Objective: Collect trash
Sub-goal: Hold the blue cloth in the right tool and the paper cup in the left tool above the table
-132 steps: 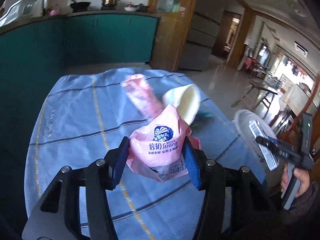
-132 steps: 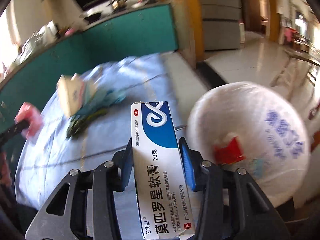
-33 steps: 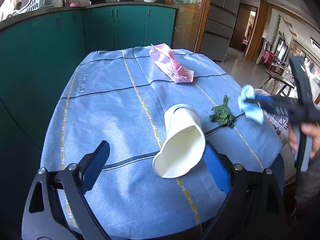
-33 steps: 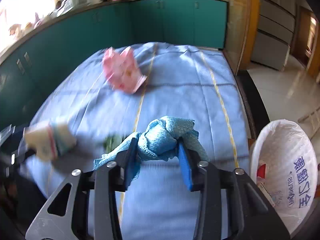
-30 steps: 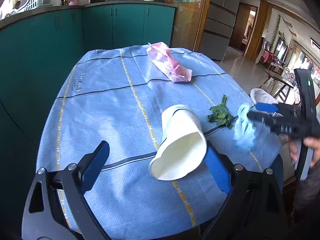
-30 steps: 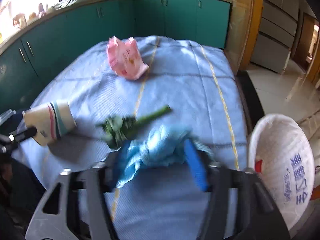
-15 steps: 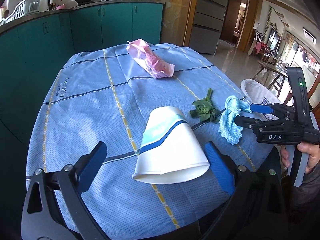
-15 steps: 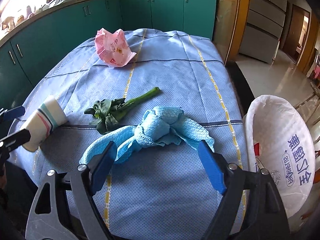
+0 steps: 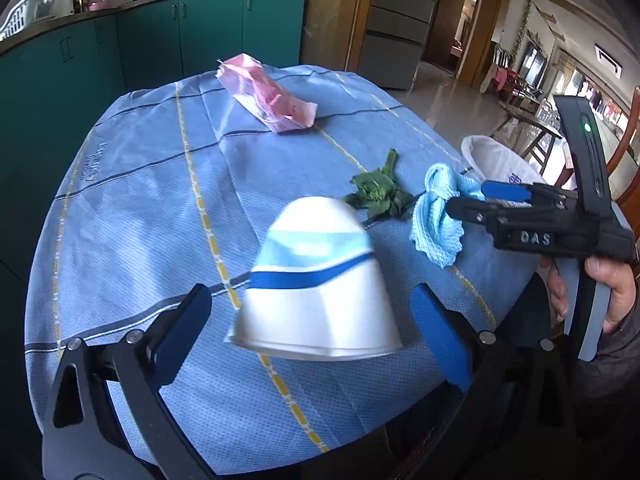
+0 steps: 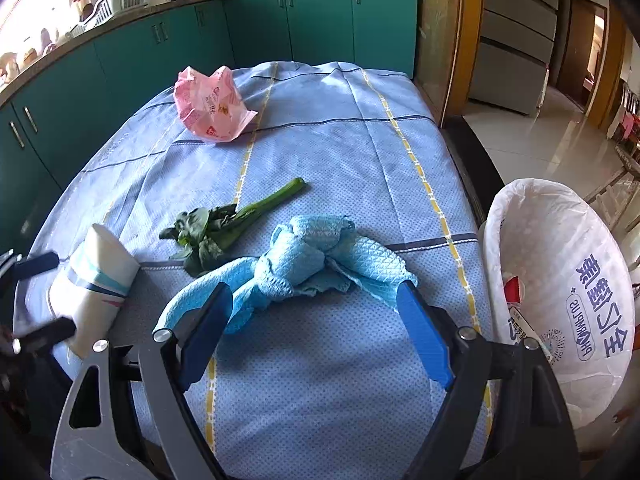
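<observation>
Green cabinets stand behind your bench [image 10: 320, 128]. Both claws, left [image 9: 316, 328] and right [image 10: 316, 332], gape wide: the light, crushable paper cup [image 9: 316, 276] lies between the left fingers; pinch its wall gently.

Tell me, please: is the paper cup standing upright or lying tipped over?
Tipped over. The paper cup lies on its side on the tablecloth, between the open jaws of the left gripper.

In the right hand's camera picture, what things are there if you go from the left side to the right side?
paper cup → green vegetable → blue cloth → white trash bag. The pink wrapper lies farther back, so it is left out.
</observation>
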A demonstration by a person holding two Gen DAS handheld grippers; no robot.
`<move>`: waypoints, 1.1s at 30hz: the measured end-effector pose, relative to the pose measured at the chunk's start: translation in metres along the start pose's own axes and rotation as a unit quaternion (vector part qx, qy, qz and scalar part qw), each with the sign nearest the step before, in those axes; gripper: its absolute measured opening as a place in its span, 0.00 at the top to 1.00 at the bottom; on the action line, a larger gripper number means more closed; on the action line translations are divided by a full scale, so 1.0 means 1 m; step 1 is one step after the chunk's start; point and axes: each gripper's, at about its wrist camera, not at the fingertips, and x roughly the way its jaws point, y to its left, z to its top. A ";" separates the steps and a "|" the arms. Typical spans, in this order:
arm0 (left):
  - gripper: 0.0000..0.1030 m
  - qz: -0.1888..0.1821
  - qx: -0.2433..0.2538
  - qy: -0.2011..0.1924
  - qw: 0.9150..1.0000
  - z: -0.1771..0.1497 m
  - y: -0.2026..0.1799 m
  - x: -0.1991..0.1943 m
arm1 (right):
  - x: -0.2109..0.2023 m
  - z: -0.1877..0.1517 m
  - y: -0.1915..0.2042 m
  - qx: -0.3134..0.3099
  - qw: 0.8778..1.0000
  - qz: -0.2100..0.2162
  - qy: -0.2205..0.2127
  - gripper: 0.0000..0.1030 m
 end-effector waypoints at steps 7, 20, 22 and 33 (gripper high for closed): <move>0.04 -0.002 0.013 0.010 1.000 -0.004 -0.010 0.005 | 0.015 0.013 0.008 0.012 1.000 -0.001 0.019 0.20; 0.04 0.009 -0.003 0.021 1.000 -0.006 -0.001 0.009 | 0.029 0.015 0.029 -0.021 0.999 -0.012 0.021 0.52; 0.04 0.009 -0.003 0.022 1.000 -0.007 -0.001 0.010 | 0.027 0.013 0.028 -0.031 0.999 -0.013 0.019 0.57; 0.04 0.008 -0.017 0.032 0.999 -0.005 0.003 0.018 | 0.010 0.007 0.025 -0.085 0.996 -0.025 0.010 0.41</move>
